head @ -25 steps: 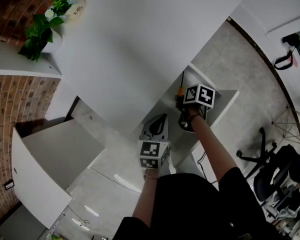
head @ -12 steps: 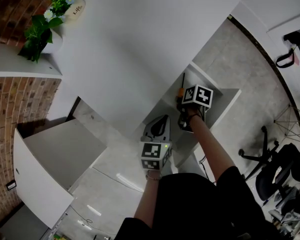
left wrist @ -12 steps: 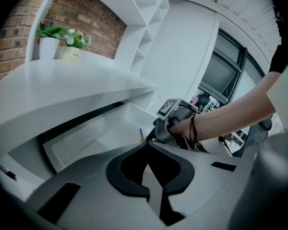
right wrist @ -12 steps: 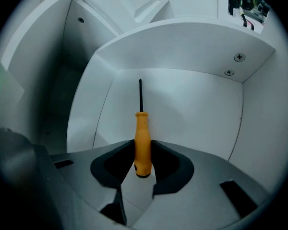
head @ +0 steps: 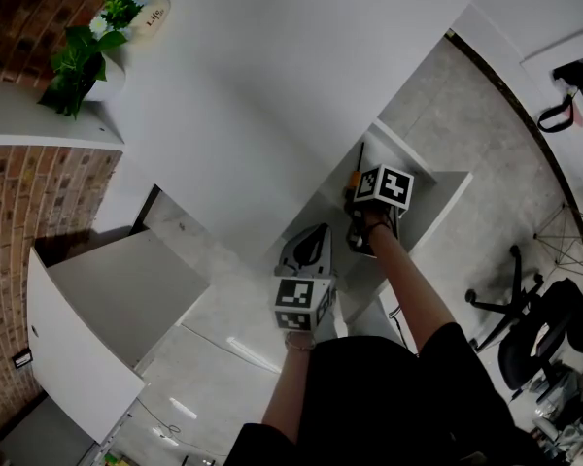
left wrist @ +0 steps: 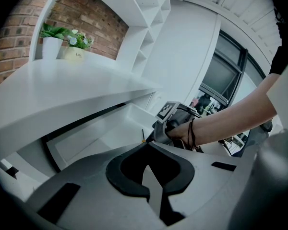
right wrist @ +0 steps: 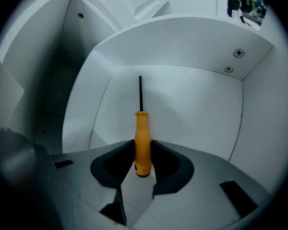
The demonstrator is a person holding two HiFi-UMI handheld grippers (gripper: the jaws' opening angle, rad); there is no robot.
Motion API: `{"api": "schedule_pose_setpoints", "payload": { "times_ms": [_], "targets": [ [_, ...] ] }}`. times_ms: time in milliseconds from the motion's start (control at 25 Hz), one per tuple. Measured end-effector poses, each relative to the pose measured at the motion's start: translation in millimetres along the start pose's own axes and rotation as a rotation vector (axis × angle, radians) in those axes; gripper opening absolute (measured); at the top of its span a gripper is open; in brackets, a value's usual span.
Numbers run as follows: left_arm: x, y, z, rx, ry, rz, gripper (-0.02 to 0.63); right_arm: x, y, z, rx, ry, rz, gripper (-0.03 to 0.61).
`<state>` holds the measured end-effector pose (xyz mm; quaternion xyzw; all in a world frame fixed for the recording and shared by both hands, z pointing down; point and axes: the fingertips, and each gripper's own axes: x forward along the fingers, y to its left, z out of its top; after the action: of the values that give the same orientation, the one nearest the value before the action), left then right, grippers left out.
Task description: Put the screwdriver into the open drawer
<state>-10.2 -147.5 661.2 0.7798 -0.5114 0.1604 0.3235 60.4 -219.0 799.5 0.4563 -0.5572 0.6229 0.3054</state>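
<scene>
An orange-handled screwdriver (right wrist: 142,143) with a thin dark shaft points down into the open white drawer (right wrist: 182,47). My right gripper (right wrist: 143,151) is shut on its handle, one pad on each side, with the tip close to the drawer floor. From the head view, the right gripper (head: 358,194) hangs over the drawer (head: 437,212), and the screwdriver (head: 354,177) shows just beyond it. My left gripper (head: 313,233) waits at the drawer's near left corner. Its jaws are shut and hold nothing, as the left gripper (left wrist: 147,146) view shows.
The drawer slides out from under a white desk top (head: 272,85) that carries a potted plant (head: 92,42) at its far left. A white cabinet door (head: 78,348) stands open at the lower left. An office chair (head: 525,323) is at the right.
</scene>
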Motion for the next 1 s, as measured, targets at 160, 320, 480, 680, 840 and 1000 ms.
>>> {"api": "schedule_pose_setpoints", "payload": {
  "times_ms": [160,320,480,680,840,1000],
  "targets": [
    [-1.6,0.0,1.8,-0.006,-0.002,-0.002,0.009,0.3,-0.5,0.6,-0.011,-0.008,-0.015,0.11],
    [-1.5,0.7,3.1,-0.008,-0.007,-0.005,0.009,1.3,0.4,0.4,-0.027,-0.003,-0.028,0.11],
    [-0.6,-1.1,1.1,-0.008,-0.008,-0.011,0.009,1.3,-0.4,-0.2,-0.023,-0.004,-0.045,0.11],
    [-1.1,-3.2,2.7,-0.011,-0.008,-0.017,0.009,1.0,0.6,0.2,-0.019,-0.018,-0.072,0.11],
    [-2.1,-5.3,3.5,-0.004,-0.008,-0.024,0.009,1.3,4.9,0.6,-0.007,-0.035,-0.049,0.143],
    [-5.0,-4.2,5.8,0.005,-0.015,-0.024,0.009,-1.1,5.6,0.1,-0.002,-0.037,-0.043,0.159]
  ]
}}
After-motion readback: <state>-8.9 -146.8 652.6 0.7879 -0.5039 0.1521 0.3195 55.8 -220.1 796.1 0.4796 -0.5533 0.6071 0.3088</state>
